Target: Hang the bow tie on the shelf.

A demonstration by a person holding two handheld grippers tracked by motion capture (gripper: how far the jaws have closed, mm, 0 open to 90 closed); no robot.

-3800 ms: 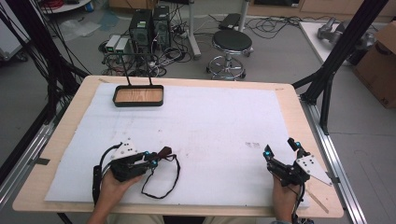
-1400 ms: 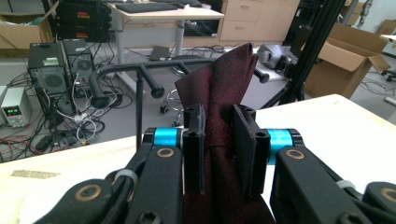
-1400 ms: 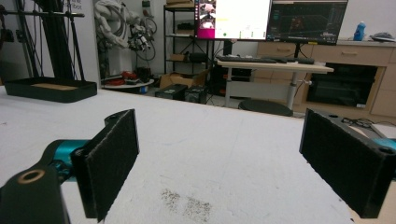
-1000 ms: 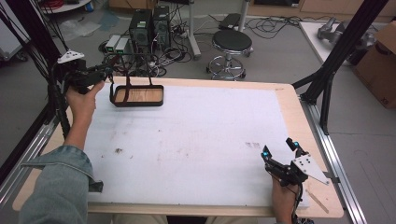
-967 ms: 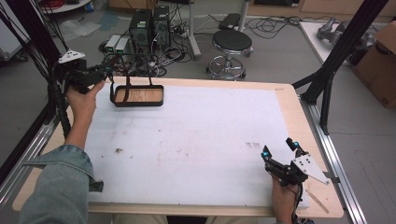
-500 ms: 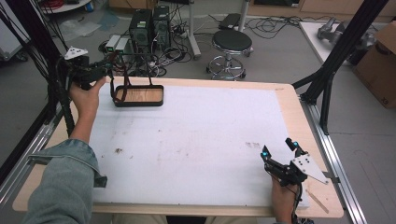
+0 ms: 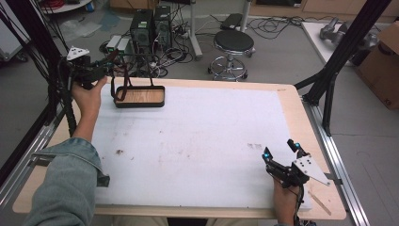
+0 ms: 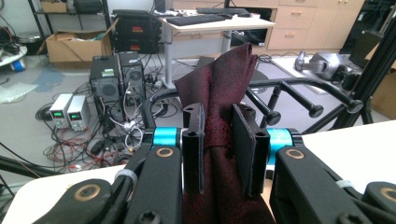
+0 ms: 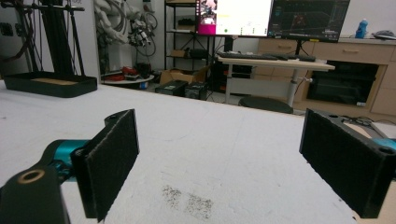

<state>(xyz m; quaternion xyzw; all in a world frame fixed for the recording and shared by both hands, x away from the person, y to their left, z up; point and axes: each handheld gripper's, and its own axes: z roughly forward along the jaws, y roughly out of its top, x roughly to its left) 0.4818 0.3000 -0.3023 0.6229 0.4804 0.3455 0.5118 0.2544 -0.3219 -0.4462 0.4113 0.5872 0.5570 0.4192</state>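
Right gripper (image 7: 281, 154), at the lower right of the high view, rests on the white table cover (image 7: 202, 141) with jaws spread wide and nothing between them. Its own view adds a faint grey smudge (image 9: 189, 200) on the cover just ahead. Left gripper (image 7: 101, 66), at the upper left, is clamped on a dark red cloth (image 8: 219, 116). Only its own view reveals the cloth's fine sheen and folds, bunched upright between the pads. Beyond stands a black rack (image 7: 139, 96) with a wooden base.

sleeve (image 7: 66, 188): blue denim | claw (image 8: 219, 149): black, teal collars
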